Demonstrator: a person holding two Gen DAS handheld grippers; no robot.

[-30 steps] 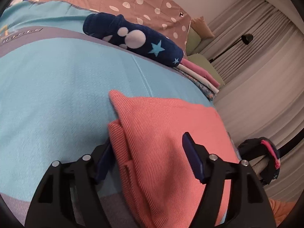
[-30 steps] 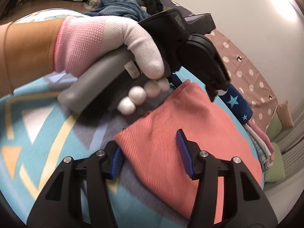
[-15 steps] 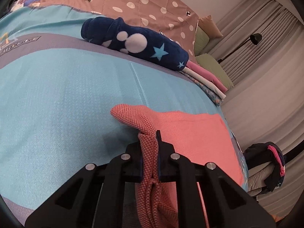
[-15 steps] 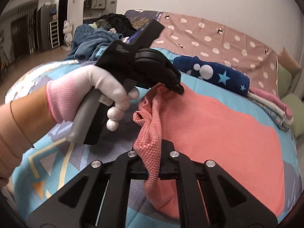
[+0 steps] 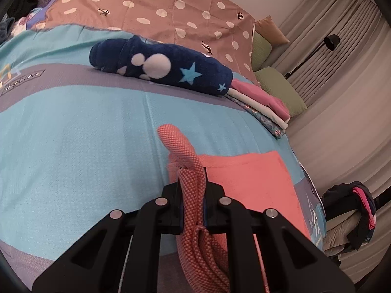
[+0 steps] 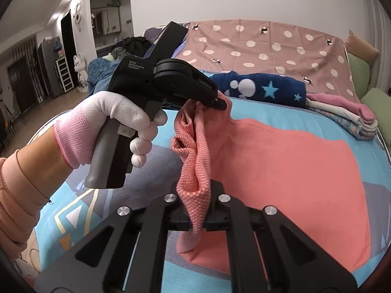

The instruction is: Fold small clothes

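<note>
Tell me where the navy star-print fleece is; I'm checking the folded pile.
The navy star-print fleece lies across the far side of the bed, above the coral garment in both views, its right end overlapping the stack of folded clothes.

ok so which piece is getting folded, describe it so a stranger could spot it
On the bed's turquoise blanket, in front of the folded stack, lies the coral knit garment. It alone is spread flat, with one edge pinched up by the left gripper and right gripper.
</note>
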